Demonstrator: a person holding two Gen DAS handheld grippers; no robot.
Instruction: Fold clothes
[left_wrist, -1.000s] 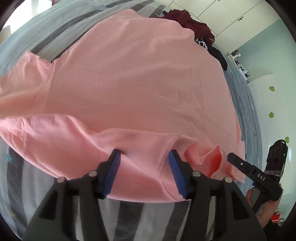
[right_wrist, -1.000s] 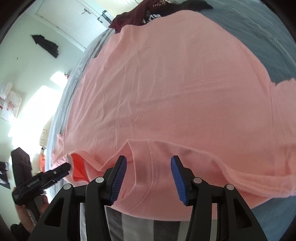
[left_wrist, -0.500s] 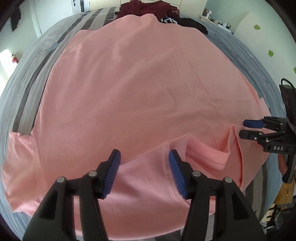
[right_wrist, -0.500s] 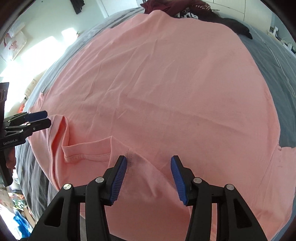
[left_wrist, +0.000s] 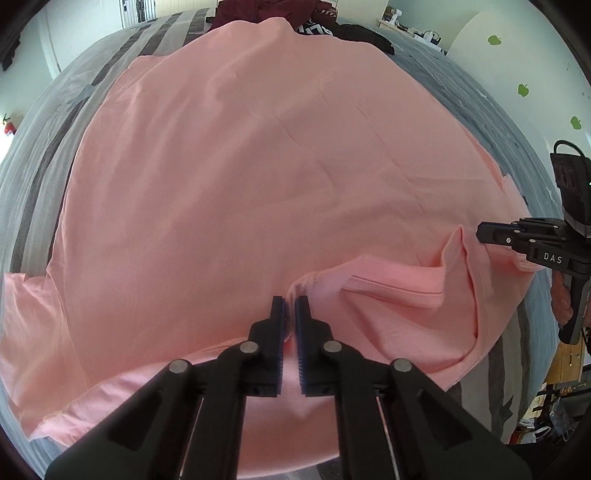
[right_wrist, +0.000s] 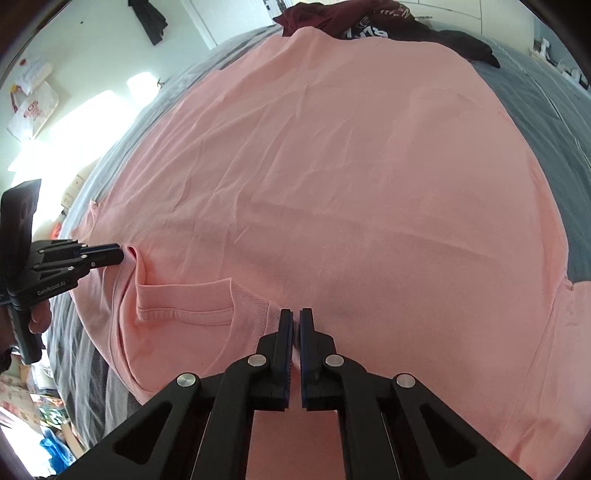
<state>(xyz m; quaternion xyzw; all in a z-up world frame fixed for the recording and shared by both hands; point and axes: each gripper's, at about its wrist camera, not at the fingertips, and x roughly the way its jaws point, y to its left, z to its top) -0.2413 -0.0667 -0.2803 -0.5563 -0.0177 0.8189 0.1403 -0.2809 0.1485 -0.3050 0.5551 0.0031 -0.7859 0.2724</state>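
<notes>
A pink t-shirt (left_wrist: 258, 166) lies spread flat over the bed, also filling the right wrist view (right_wrist: 351, 184). My left gripper (left_wrist: 290, 301) is shut on the shirt fabric at one end of the collar (left_wrist: 391, 288). My right gripper (right_wrist: 296, 314) is shut on the fabric at the other end of the collar (right_wrist: 184, 299). Each gripper shows in the other's view: the right one (left_wrist: 484, 233) at the right edge, the left one (right_wrist: 118, 254) at the left edge, both pinching pink cloth.
A pile of dark red and black clothes (left_wrist: 295, 14) lies at the far end of the bed (right_wrist: 369, 18). The striped grey bedcover (left_wrist: 44, 155) shows around the shirt. Room clutter (right_wrist: 33, 424) lies beyond the bed's near edge.
Both grippers were open over the shoulder fabric; they have now closed on the shirt at the two ends of the collar. The views have swung to face along the shirt.
</notes>
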